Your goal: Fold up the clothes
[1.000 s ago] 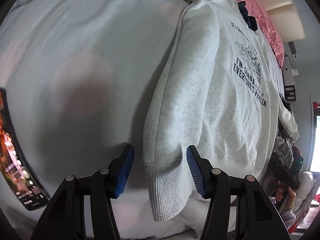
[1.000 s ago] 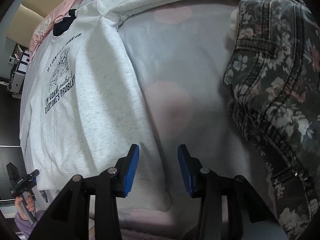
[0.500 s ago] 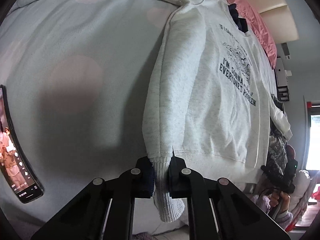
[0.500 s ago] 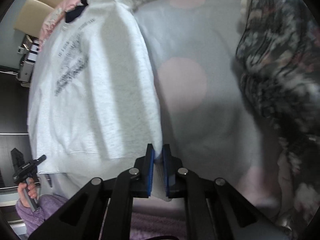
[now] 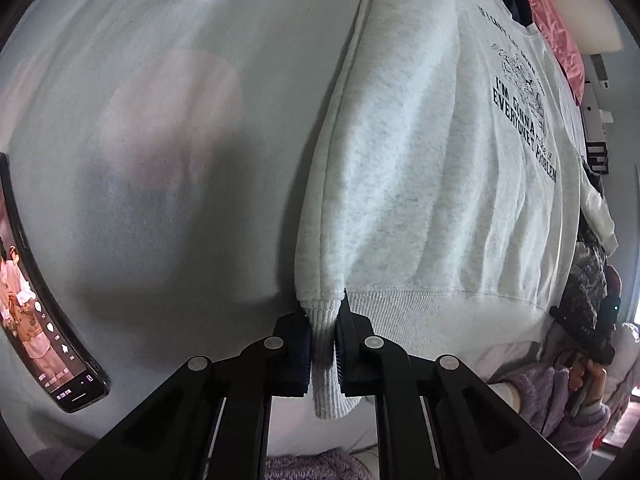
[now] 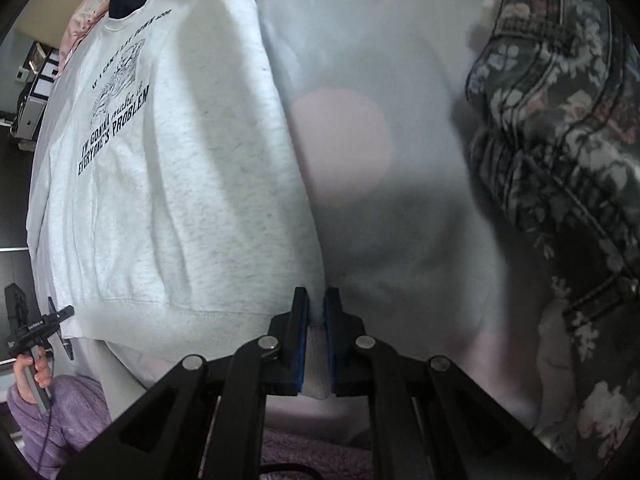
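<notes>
Left gripper (image 5: 323, 340): you are pinching the ribbed cuff (image 5: 326, 360) of the sweatshirt's sleeve between its pads; the log-side easing shows as jaws opening a touch, yet the cuff is sitting squeezed between them.
Right gripper (image 6: 316, 336): you are clamping the sweatshirt's near right hem corner (image 6: 317, 344); its jaws are opening slightly too, with white fabric pressed between the blue pads.
Sweatshirt (image 5: 432, 168): it is lying flat, print side up, on the pale bed cover (image 5: 168, 128) with pink dots.
Long axis: it is running from near to far, hem band toward you, dark neck opening at the far end by the pink pillow (image 5: 556, 28).
Sleeve: it is lying folded along the body's left edge, cuff pointing toward you.
Phone (image 5: 36, 320): it is lying on the cover at the far left of the left wrist view, screen lit, well apart from the sweatshirt.
Floral garment (image 6: 560, 140): it is lying on the right, apart from the sweatshirt, bare cover between them.
</notes>
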{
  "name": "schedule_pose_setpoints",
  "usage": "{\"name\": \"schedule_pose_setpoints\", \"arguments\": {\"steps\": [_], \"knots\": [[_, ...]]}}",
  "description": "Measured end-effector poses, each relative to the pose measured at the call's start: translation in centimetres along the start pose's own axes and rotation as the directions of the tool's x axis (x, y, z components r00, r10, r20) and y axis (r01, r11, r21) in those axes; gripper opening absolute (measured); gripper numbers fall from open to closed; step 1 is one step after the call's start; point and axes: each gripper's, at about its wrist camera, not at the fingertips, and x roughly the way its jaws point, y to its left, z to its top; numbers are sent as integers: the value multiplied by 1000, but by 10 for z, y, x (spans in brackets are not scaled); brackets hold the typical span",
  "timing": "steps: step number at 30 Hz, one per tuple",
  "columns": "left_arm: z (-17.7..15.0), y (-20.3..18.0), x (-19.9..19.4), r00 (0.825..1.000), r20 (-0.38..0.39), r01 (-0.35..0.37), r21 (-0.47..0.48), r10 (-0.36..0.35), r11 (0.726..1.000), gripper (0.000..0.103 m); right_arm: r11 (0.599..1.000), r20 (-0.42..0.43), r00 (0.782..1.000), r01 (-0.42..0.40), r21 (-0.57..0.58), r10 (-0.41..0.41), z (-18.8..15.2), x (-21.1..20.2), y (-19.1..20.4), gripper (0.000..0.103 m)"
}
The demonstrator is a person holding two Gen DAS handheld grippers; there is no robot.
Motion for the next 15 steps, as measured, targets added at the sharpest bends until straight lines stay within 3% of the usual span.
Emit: {"name": "schedule_pose_setpoints", "arguments": {"steps": [4, 7, 10, 15], "knots": [[3, 2, -43, 999, 47, -5, 45, 3, 999, 27, 999, 47, 997, -53, -4, 53, 0, -19, 2, 15], [6, 13, -91, 991, 129, -40, 56, 33, 998, 30, 996, 164, 982, -88, -21, 90, -2, -45, 5, 22], [13, 31, -139, 973, 218, -86, 33, 77, 996, 30, 990, 284, 949, -134, -34, 138, -1, -66, 8, 22], [27, 69, -215, 926, 359, -117, -31, 120, 993, 30, 975, 420, 880, -206, -83, 222, 10, -84, 38, 22]]}}
